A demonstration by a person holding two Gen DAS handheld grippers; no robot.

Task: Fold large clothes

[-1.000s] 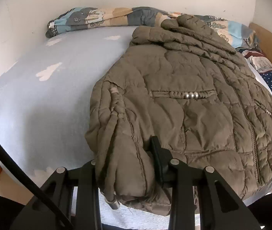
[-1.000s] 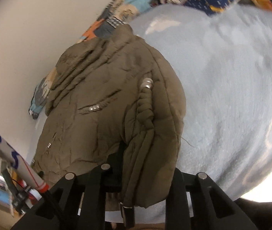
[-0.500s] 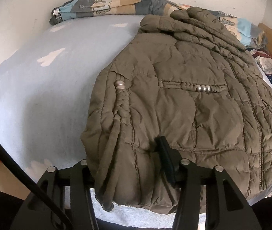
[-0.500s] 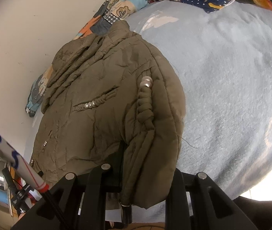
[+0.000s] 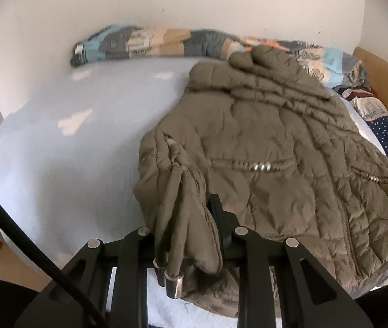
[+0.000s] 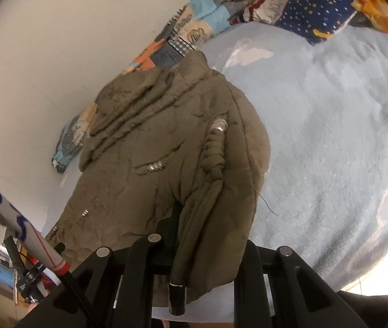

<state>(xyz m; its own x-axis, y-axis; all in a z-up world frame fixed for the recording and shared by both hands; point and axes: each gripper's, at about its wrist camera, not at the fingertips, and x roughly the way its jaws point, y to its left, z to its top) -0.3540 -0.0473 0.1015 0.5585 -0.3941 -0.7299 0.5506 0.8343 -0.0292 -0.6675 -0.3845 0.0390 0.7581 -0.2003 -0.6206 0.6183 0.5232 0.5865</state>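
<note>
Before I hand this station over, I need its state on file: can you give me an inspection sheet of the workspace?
Surface: bed with a pale blue cover, clouds printed on it.
Job's things: brown quilted jacket spread on the bed, its near hem gathered toward the cameras.
Clutter: patchwork quilt bunched along the wall; starred fabric at the head end.
Grippers: left gripper shut on the hem; right gripper closing on a hem fold with drawcords.
Cables: black cable crossing the left view's corner.
Surroundings: white wall; wooden board at the bed's end.

Olive quilted jacket (image 5: 262, 147) lies rumpled on bed.
</note>
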